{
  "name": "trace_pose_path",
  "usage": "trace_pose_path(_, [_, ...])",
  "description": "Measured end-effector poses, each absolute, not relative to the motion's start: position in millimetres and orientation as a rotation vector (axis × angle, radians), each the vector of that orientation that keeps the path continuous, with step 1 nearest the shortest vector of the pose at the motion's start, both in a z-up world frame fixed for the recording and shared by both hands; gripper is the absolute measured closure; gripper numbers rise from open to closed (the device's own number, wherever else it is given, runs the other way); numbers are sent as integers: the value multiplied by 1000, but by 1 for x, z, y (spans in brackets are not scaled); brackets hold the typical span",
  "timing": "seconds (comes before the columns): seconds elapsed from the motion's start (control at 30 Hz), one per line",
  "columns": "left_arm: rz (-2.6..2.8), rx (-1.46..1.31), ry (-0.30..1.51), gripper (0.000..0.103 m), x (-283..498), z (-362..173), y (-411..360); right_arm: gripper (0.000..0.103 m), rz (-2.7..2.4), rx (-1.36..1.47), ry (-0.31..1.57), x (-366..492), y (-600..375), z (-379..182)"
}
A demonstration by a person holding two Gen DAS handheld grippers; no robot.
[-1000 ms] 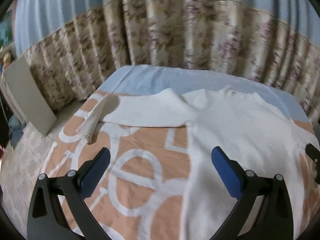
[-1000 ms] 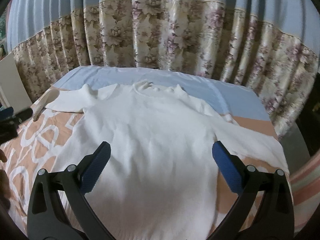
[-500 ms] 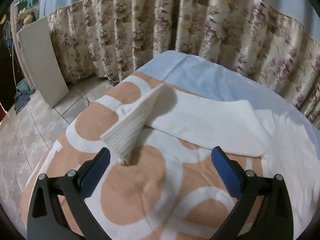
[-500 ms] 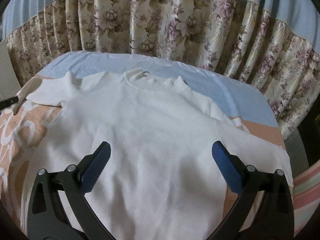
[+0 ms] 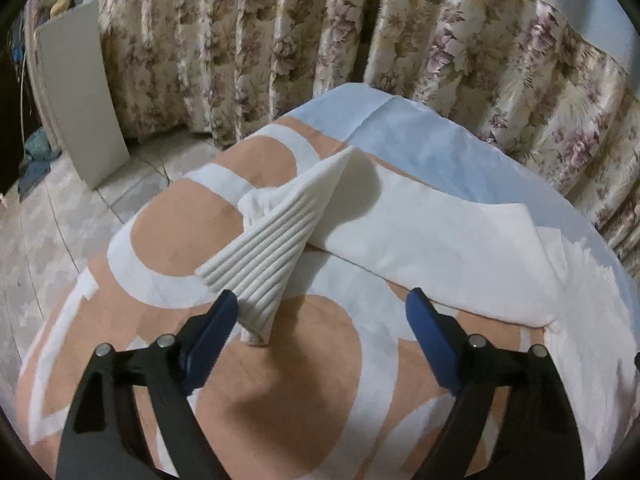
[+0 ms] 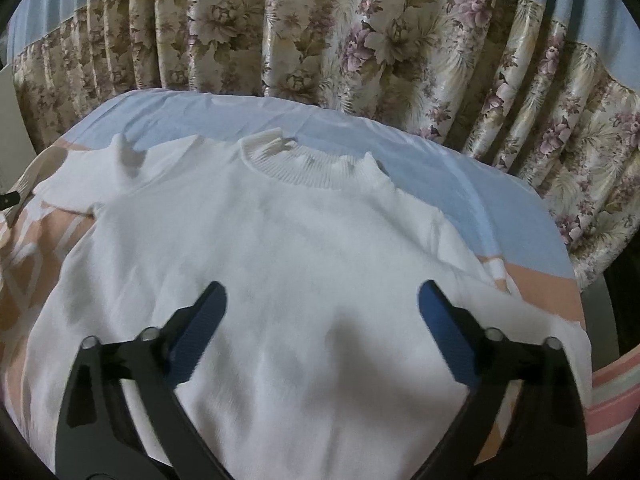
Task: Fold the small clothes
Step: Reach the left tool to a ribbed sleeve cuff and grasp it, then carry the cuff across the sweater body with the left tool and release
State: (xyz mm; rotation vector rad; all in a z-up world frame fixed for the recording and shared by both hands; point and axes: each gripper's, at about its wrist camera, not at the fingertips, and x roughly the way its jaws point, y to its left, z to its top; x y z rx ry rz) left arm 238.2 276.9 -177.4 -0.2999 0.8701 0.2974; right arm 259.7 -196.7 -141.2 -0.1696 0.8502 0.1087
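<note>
We have a white knit sweater [image 6: 304, 280] spread flat, front up, on a bed covered by an orange-and-white patterned blanket [image 5: 288, 380], with a pale blue sheet [image 6: 440, 168] at the far end by the floral curtain [image 6: 360, 40]. Our right gripper [image 6: 322, 312] hangs over the sweater's chest, jaws wide apart, nothing between them; ribbed collar [image 6: 304, 168] sits straight ahead of it. Our left gripper [image 5: 322, 320] is at the sweater's left sleeve [image 5: 420, 232], jaws also spread wide and holding nothing. The ribbed cuff [image 5: 264, 276] of that sleeve is folded up and stands off the blanket, its tip right beside the left blue finger pad [image 5: 212, 340]; we can't tell if pad and cuff touch. The rest of the sleeve lies flat across blanket and sheet toward the body. In the right wrist view the same cuff [image 6: 24, 180] shows at the far left edge, with a dark bit of the left gripper [image 6: 10, 199] next to it. The right sleeve [image 6: 520, 308] runs out toward the bed's right edge. A white board [image 5: 80, 92] leans against the curtain on the tiled floor [image 5: 52, 232].
</note>
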Motion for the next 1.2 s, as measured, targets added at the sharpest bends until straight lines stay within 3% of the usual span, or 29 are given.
trace_pose_path(0.07, [304,-306,876,20,240,-179,279,19,110,-186,850,271,-195,-144])
trace_pose_path(0.2, [326,-275,891,40,246,-182,282,35,115,-201,864,291,-194,-151])
trace_pose_path(0.27, [345,-263,896,59,249,-184,285,36,117,-186,869,297,-195,-154])
trace_pose_path(0.43, [374,-221,930,84,256,-186,294,33,110,-161,892,308,-200,-164])
trace_pose_path(0.5, [358,-220,931,89,258,-183,295,31,110,-150,898,310,-202,-168])
trace_pose_path(0.93, [149,-206,913,93,286,-157,244,27,109,-89,900,309,-218,-170])
trace_pose_path(1.2, [-221,-154,822,93,336,-106,97,26,73,-21,879,303,-249,-162])
